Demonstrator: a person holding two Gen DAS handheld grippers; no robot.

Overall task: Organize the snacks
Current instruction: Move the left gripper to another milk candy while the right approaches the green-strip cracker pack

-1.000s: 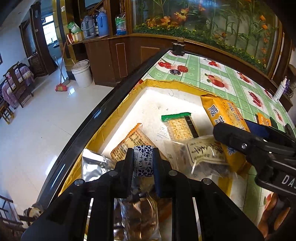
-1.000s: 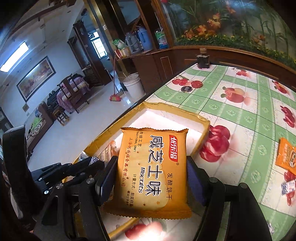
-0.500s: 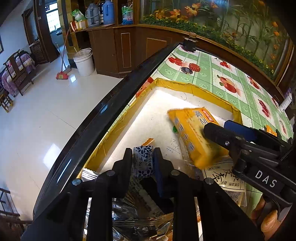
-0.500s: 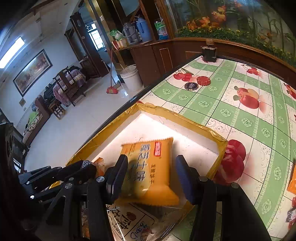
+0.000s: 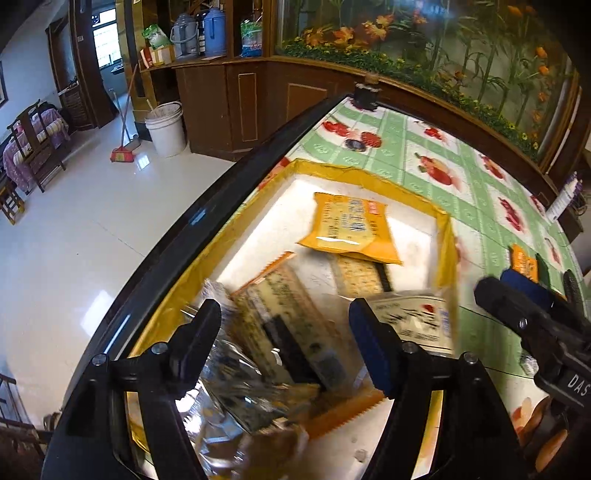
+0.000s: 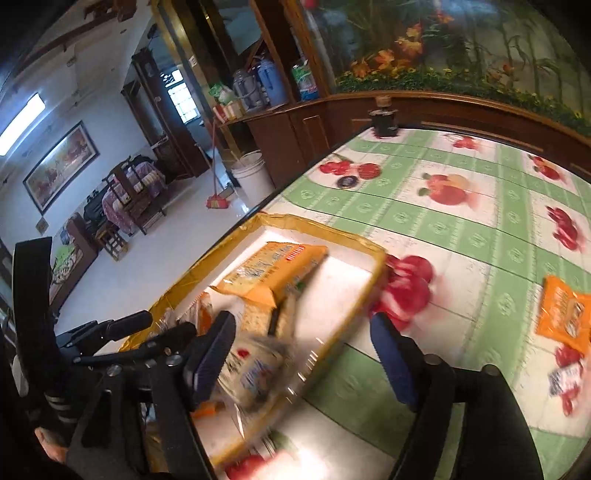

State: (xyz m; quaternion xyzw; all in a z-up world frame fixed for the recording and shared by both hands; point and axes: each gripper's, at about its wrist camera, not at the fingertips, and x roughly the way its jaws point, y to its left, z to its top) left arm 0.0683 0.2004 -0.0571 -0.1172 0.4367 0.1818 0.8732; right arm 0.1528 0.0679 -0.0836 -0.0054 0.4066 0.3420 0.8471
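Hand-held gripper point(image 6: 306, 354) nearside of biscuit pack point(image 6: 273, 273)

Looks like someone's home dining room: fruit-print tablecloth point(image 6: 461, 221), dark wood cabinets point(image 5: 255, 107), thermos flasks point(image 5: 207, 31), framed painting point(image 6: 61, 166), plus a broom point(image 5: 123, 147) and bucket point(image 5: 166, 129) on tiled floor.

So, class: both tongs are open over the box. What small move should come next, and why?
Probably swing the right tongs toward the orange packet lying on the tablecloth. Both tongs hold nothing, the yellow biscuit bag already lies in the box, and that packet remains outside.
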